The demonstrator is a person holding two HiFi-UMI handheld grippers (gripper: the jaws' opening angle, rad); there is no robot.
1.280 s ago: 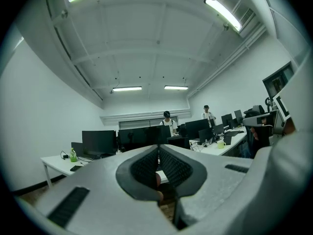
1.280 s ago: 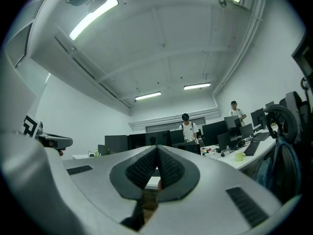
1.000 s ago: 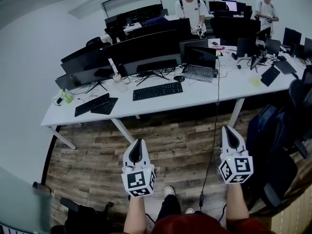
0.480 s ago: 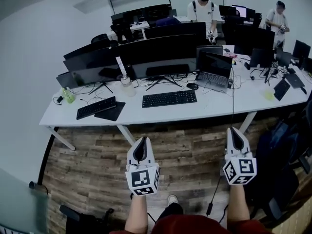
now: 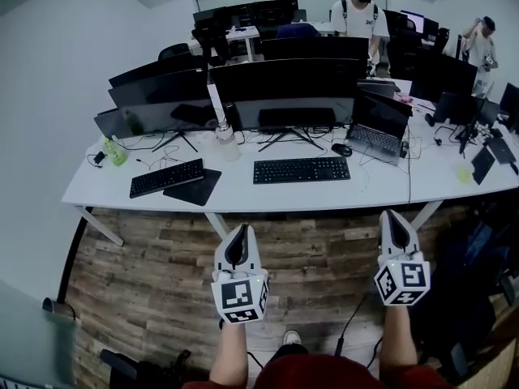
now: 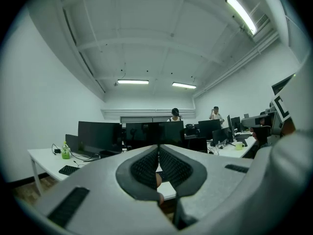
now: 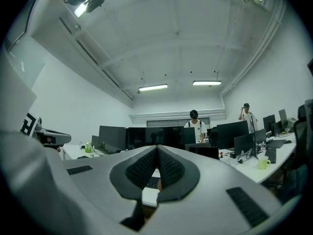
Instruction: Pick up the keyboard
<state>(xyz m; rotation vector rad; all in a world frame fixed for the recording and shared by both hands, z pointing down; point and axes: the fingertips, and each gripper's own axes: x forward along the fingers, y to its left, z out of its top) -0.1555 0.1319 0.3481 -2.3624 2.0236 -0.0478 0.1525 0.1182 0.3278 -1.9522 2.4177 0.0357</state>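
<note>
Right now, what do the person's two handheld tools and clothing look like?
The left tool and right tool are white, tapered shells with dark ribbed pads; each carries a cube of black-and-white square markers. The person wears a dark red top.

A white desk (image 5: 243, 199) bears a central keyboard (image 5: 301, 169), a left keyboard (image 5: 166, 177), laptop (image 5: 381, 132), monitors (image 5: 284, 87).

— Your left gripper (image 6: 158, 153): is anything in it?
— No. Your jaws meet pad to pad, with nothing between them. Past them you face a white desk (image 6: 44, 158) carrying a black keyboard (image 6: 68, 170), a green bottle (image 6: 65, 151) and dark monitors (image 6: 99, 136).
</note>
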